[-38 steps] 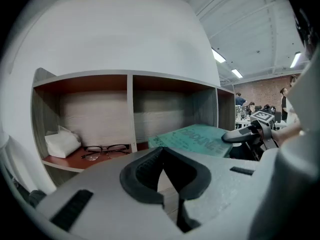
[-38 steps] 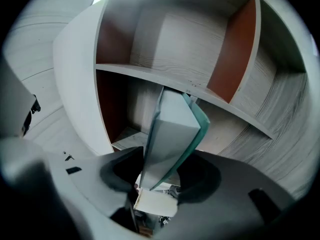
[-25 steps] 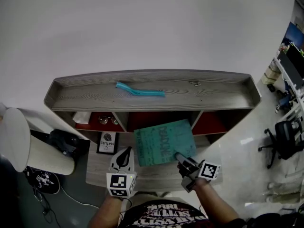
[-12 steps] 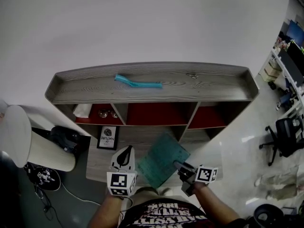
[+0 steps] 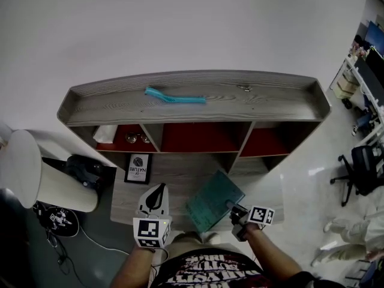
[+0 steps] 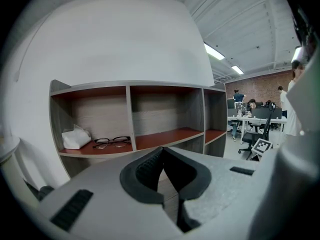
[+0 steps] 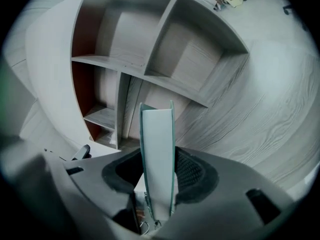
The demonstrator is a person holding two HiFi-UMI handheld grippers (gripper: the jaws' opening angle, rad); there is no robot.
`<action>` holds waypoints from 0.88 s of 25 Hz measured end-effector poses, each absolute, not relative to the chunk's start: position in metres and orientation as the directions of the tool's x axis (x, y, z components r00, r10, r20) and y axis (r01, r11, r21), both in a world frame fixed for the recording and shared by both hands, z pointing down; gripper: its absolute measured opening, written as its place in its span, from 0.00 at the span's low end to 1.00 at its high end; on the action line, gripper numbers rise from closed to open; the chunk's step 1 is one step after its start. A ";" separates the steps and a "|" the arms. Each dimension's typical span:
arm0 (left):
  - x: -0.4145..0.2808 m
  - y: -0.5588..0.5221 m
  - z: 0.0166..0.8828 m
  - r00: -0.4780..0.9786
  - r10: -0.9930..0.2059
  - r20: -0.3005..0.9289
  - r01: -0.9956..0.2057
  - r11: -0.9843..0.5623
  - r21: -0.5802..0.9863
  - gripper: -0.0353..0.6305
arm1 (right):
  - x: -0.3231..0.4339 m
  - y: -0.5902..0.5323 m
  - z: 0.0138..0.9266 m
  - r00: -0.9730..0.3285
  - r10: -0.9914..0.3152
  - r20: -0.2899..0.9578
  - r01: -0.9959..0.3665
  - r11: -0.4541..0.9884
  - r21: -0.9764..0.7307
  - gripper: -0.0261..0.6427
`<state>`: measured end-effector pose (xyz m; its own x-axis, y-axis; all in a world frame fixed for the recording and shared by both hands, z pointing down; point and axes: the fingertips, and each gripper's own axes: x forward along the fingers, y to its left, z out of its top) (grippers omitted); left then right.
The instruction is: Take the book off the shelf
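A thin teal book (image 5: 212,200) hangs tilted over the lower wooden ledge (image 5: 174,182) of the grey shelf unit (image 5: 198,110), in front of its middle compartment. My right gripper (image 5: 230,206) is shut on the book's near corner. In the right gripper view the book (image 7: 157,154) stands edge-on between the pads of that gripper (image 7: 157,170), which press on both covers. My left gripper (image 5: 158,191) is shut and empty to the left of the book; in its own view the left gripper (image 6: 167,176) faces the shelf.
On the shelf's top lie a teal strip (image 5: 174,98) and a small metal piece (image 5: 244,88). Glasses (image 6: 111,142) and a white tissue (image 6: 75,136) sit in the left compartment. A framed print (image 5: 137,168) stands below. A white stool (image 5: 30,176), dark bag (image 5: 90,173) and office chair (image 5: 360,173) flank the unit.
The book has come away from the shelf toward me and turned from cover-up to steeply tilted in the right gripper. The left gripper has stayed put.
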<state>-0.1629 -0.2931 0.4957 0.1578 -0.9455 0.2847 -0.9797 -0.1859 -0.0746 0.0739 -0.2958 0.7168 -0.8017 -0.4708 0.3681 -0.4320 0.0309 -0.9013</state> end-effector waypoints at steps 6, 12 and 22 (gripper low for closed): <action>-0.165 -0.294 0.500 0.155 -0.943 0.294 -0.980 -0.184 -0.074 0.06 | 0.075 -0.306 0.751 -0.789 -0.482 0.381 -0.430 -0.011 -0.903 0.31; -0.165 -0.297 0.502 0.161 -0.940 0.302 -0.979 -0.191 -0.074 0.06 | 0.077 -0.312 0.781 -0.766 -0.494 0.412 -0.434 -0.076 -0.898 0.31; -0.173 -0.297 0.505 0.159 -0.936 0.315 -0.978 -0.193 -0.081 0.06 | 0.094 -0.315 0.818 -0.705 -0.537 0.463 -0.419 -0.210 -0.883 0.31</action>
<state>-0.1734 -0.2973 0.5051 0.1589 -0.9357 0.3151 -0.9778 -0.1932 -0.0809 0.0942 -0.3150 0.8181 -0.7050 -0.5375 0.4627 -0.4192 -0.2105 -0.8832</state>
